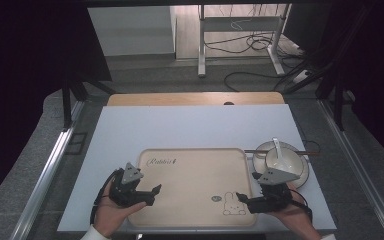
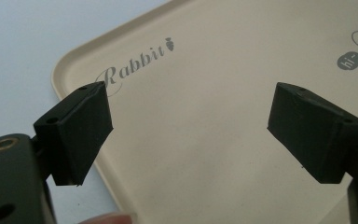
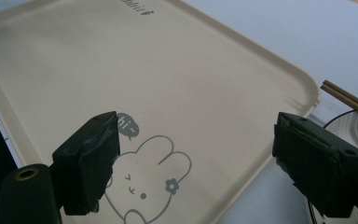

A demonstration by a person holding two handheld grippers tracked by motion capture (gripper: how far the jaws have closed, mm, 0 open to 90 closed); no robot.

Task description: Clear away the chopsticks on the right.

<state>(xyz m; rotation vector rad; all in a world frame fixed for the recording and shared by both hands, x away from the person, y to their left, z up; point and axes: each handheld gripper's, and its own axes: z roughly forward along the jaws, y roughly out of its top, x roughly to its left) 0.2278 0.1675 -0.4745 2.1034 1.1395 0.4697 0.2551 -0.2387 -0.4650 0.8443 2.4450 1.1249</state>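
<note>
A white table top (image 1: 180,127) stands on a grey floor, with a wooden edge at its far side and dark curtains around it. On the near half of the table lies a beige tray (image 1: 192,170), flat, with its long side running left to right across the table. The word "Rabbit" (image 1: 162,161) is printed at its far left corner and a little bunny drawing (image 1: 234,204) sits near its near right corner. The left gripper (image 1: 152,192) hangs over the tray's near left part, held by the left hand (image 1: 111,212). In the left gripper view its two black jaws stand wide apart with nothing between them, and the tray's rounded corner (image 2: 67,70) and the word "Rabbit" (image 2: 135,65) lie below them. The right gripper (image 1: 244,199) is over the tray's near right part, just by the bunny, held by the right hand (image 1: 292,215). In the right gripper view its jaws are wide apart too and hold nothing, with the bunny drawing (image 3: 151,184) and the tray's right rim (image 3: 261,161) between them. Just to the right of the tray, off it, stands a white bowl (image 1: 286,159) on a white plate (image 1: 302,175), with a white spoon (image 1: 278,147) in the bowl. Brown chopsticks (image 1: 307,150) lie across the plate's far edge.
</note>
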